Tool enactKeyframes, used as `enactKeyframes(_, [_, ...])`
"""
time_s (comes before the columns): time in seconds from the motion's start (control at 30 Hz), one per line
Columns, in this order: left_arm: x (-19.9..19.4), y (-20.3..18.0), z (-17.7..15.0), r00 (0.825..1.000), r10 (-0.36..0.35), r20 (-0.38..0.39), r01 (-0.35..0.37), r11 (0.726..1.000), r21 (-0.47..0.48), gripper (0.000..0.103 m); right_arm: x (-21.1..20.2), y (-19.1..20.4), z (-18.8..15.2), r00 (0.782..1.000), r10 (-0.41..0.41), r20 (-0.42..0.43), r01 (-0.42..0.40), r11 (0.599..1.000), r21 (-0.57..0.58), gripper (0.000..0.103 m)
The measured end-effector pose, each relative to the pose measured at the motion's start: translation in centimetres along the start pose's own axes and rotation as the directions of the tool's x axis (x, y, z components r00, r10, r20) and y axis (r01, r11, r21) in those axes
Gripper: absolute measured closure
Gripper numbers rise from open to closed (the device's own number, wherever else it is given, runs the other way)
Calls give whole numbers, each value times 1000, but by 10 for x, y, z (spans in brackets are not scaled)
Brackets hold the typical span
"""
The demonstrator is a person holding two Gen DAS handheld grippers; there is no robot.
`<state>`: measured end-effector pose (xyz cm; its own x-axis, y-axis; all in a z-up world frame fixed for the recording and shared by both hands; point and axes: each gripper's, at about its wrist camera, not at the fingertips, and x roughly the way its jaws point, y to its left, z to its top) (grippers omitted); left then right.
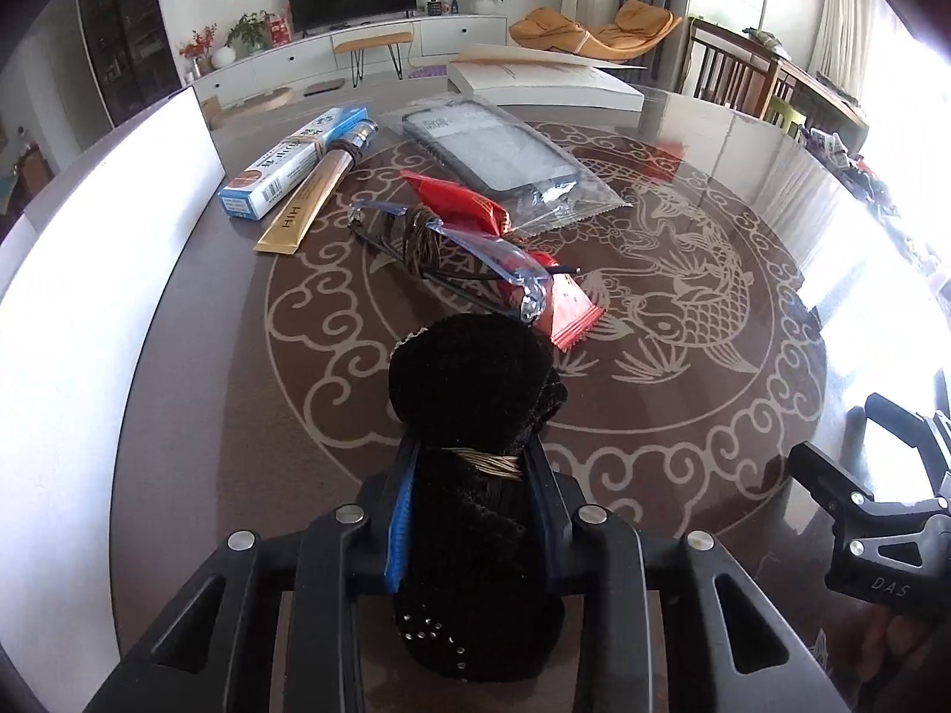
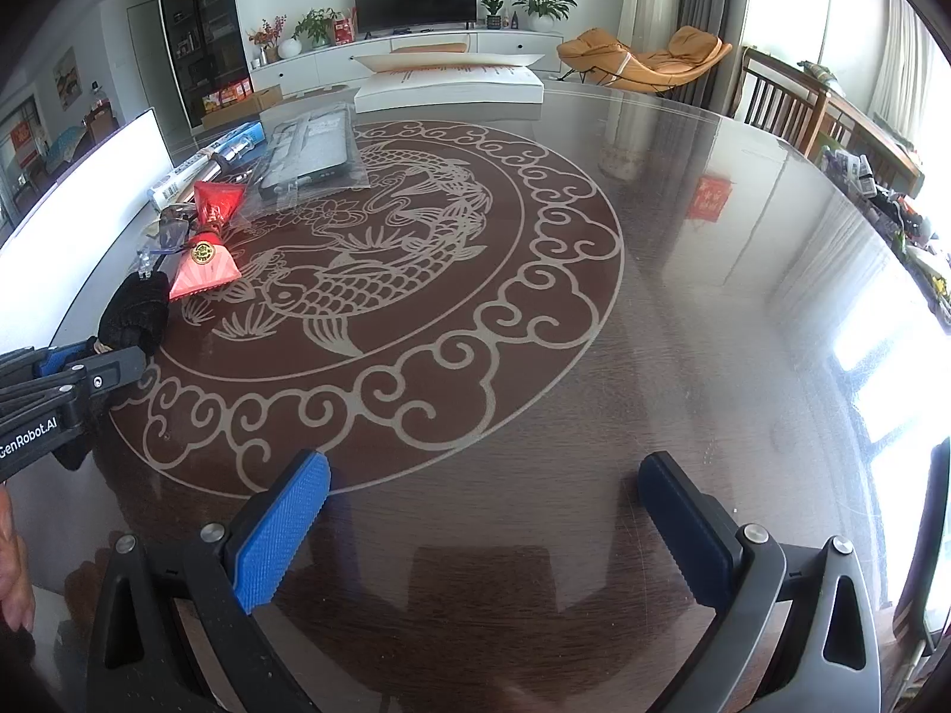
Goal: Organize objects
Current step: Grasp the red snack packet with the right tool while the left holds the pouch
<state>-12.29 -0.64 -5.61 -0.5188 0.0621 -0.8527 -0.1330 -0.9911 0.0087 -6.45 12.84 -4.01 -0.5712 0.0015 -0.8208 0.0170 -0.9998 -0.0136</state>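
Observation:
My left gripper [image 1: 472,469] is shut on a black knitted bundle [image 1: 475,392] tied with tan cord, held just above the glass table [image 1: 683,416]. Ahead of it lie a red packet [image 1: 475,208], a bagged bundle of glasses and cord [image 1: 428,237], a gold tube [image 1: 315,190], a blue-white box [image 1: 291,163] and a bagged phone case [image 1: 499,160]. My right gripper [image 2: 484,475] is open and empty over the table's near side. The right wrist view shows the left gripper [image 2: 89,371] with the black bundle [image 2: 134,312] at the far left.
A white open box [image 1: 547,83] sits at the table's far edge, also in the right wrist view [image 2: 449,86]. A white panel [image 1: 89,249] stands along the left edge. Wooden chairs [image 1: 749,77] stand at the back right. Clutter lies along the right rim [image 2: 891,202].

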Motion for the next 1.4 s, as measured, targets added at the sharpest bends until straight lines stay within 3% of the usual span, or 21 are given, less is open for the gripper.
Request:
enactKeyframes(0.23, [-32, 17, -47, 999, 36, -26, -39, 992, -118, 70, 0, 0, 0, 1000, 0, 0, 0, 1000, 0, 0])
enactKeyframes(0.33, [-33, 29, -58, 997, 70, -16, -71, 990, -119, 66, 0, 0, 0, 1000, 0, 0, 0, 1000, 0, 0])
enactKeyframes(0.4, [-30, 34, -59, 996, 88, 2, -88, 990, -107, 49, 0, 0, 0, 1000, 0, 0, 0, 1000, 0, 0])
enactKeyframes(0.47, [-25, 39, -57, 992, 126, 19, -124, 988, -96, 24, 0, 0, 0, 1000, 1, 0, -1, 1000, 0, 0])
enactKeyframes(0.6, [-19, 55, -60, 993, 109, 48, -101, 985, -137, 4, 0, 0, 0, 1000, 1, 0, -1, 1000, 0, 0])
enactKeyframes(0.73, [-17, 58, -59, 993, 107, 47, -99, 983, -157, 0, 0, 0, 0, 1000, 1, 0, -1, 1000, 0, 0])
enactKeyframes(1.4, [-15, 58, -58, 991, 121, 51, -110, 977, -180, 0, 0, 1, 0, 1000, 1, 0, -1, 1000, -1, 0])
